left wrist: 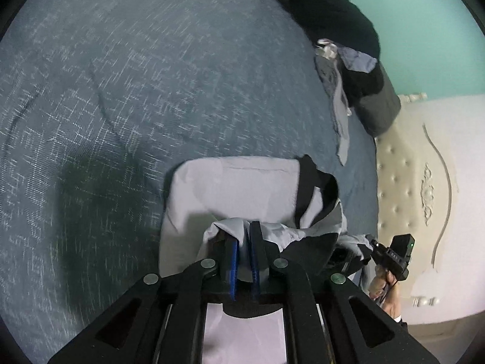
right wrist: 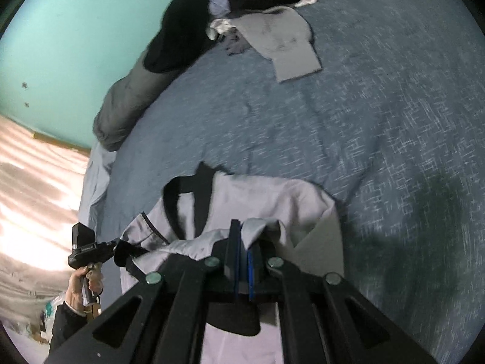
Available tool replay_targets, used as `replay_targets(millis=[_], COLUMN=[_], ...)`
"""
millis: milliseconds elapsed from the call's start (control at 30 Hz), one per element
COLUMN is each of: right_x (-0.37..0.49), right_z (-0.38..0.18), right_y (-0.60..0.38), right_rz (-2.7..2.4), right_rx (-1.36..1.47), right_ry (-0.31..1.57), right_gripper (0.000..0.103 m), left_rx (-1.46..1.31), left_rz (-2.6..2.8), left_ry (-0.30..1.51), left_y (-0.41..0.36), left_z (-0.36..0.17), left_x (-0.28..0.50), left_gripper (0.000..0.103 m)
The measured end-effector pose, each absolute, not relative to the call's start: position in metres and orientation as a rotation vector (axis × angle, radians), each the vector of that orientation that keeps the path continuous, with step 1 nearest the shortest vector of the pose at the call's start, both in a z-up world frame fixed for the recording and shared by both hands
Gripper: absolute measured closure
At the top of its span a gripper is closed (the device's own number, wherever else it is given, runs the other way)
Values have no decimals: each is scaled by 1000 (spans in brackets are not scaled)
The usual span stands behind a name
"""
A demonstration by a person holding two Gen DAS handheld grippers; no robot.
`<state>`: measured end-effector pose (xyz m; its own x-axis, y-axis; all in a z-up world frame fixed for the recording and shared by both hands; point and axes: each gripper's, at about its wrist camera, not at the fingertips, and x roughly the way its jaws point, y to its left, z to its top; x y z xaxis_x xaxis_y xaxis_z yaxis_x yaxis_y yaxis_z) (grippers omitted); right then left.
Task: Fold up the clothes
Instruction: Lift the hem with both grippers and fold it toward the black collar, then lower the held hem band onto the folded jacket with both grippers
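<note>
In the left wrist view, the wide left part of the frame is filled by the blue bedspread [left wrist: 127, 97], which is crossed by a dark shadow at lower left. At bottom centre the left tongs [left wrist: 244, 261] are seen clamped on a bunched edge of the pale grey garment [left wrist: 230, 188], with cloth pinched between the blue pads; the rest of the garment is spread just ahead of the tips, its black trim [left wrist: 306, 188] turned up on the right. At upper right a heap of other clothes [left wrist: 342, 69] is left near the edge of the bed, well apart from the garment, and at lower right the right tongs [left wrist: 371, 244] are glimpsed beside a cream headboard [left wrist: 403, 182], with grey cloth bunched at their tip. In the right wrist view, the lower left is taken by the left tongs [right wrist: 113, 247], held in a hand [right wrist: 80, 286] and closed on a dark corner of the garment. At bottom centre the right tongs [right wrist: 242, 257] are shut on another fold of the same garment [right wrist: 266, 200], which is draped over and just beyond the tips. The heap [right wrist: 242, 3] is seen at the top, with bedspread to the right. Two edges appear to be held at once so that the cloth can be carried over evenly; whether a fold is being laid or opened cannot be told.
</note>
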<state>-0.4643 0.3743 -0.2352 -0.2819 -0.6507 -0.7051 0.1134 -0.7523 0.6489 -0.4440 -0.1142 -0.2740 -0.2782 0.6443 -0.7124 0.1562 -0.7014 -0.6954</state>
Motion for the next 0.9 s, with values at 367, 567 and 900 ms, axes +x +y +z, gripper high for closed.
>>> replay_targets(millis=[367,567,900], right_x=[-448,-445,-442], right_z=[-229,-210,-208], right_y=[387,386,387], right_rz=[-2056,-2068,-2178], right_rx=[1340,1303,1371], right_ry=[-745,-737,-585], right_gripper=[77,68,52], left_rx=[-1451,-1432,-1431], left_rz=[2084,2208,2368], left_ry=[-1142,-969,-623], left_y=[-128,-123,-107], left_z=[-260,-246,-245], left_x=[-434,-430,-426], left_gripper=[50,50,50])
